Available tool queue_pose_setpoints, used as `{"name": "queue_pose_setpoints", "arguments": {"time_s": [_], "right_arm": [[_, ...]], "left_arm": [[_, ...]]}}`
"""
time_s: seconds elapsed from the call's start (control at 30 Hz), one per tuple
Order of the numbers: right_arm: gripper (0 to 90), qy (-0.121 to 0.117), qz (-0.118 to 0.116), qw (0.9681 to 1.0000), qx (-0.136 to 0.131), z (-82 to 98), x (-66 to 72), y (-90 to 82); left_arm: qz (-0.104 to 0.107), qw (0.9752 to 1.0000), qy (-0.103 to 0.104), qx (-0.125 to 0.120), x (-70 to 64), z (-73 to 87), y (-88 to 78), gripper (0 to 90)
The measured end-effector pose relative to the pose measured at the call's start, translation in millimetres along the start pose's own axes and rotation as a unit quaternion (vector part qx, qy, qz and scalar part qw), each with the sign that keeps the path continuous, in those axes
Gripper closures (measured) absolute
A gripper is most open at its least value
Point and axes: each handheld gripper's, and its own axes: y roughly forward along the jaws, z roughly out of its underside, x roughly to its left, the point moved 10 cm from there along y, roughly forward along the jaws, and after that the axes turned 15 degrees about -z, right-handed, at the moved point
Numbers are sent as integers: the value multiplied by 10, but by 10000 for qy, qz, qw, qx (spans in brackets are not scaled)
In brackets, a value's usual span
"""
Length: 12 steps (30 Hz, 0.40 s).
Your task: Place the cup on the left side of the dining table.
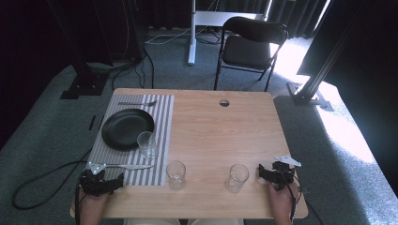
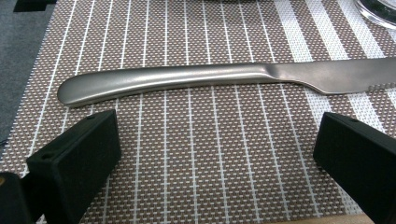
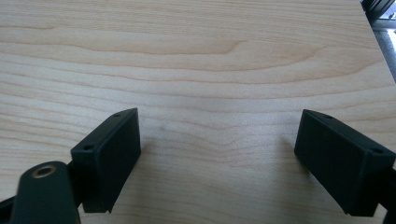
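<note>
A striped placemat (image 1: 162,119) lies on the left of the wooden table (image 1: 220,131). On it sit a black plate (image 1: 127,128), a fork (image 1: 137,103) at the far edge, a clear glass (image 1: 147,144) and a steel knife (image 1: 133,166) near the front. In the left gripper view the knife (image 2: 196,79) lies just beyond the wide-apart jaws of my left gripper (image 2: 217,154). My left gripper (image 1: 101,182) stands open at the mat's front left corner. Two more glasses (image 1: 176,174) (image 1: 236,177) stand at the front. My right gripper (image 1: 276,174) is open over bare wood (image 3: 219,140), right of the second glass.
A black chair (image 1: 248,47) and a white post (image 1: 191,33) stand beyond the table's far edge. A round cable hole (image 1: 224,102) is in the tabletop near the back. Black cables (image 1: 42,180) trail on the carpet at the left.
</note>
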Motion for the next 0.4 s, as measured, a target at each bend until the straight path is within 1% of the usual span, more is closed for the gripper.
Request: {"name": "queue_pose_setpoints", "arguments": {"time_s": [0.4], "right_arm": [[126,-7,-3,10000,7,-1,-3,1]], "left_arm": [[3,10000,4,0,0,-1,1,12]]}}
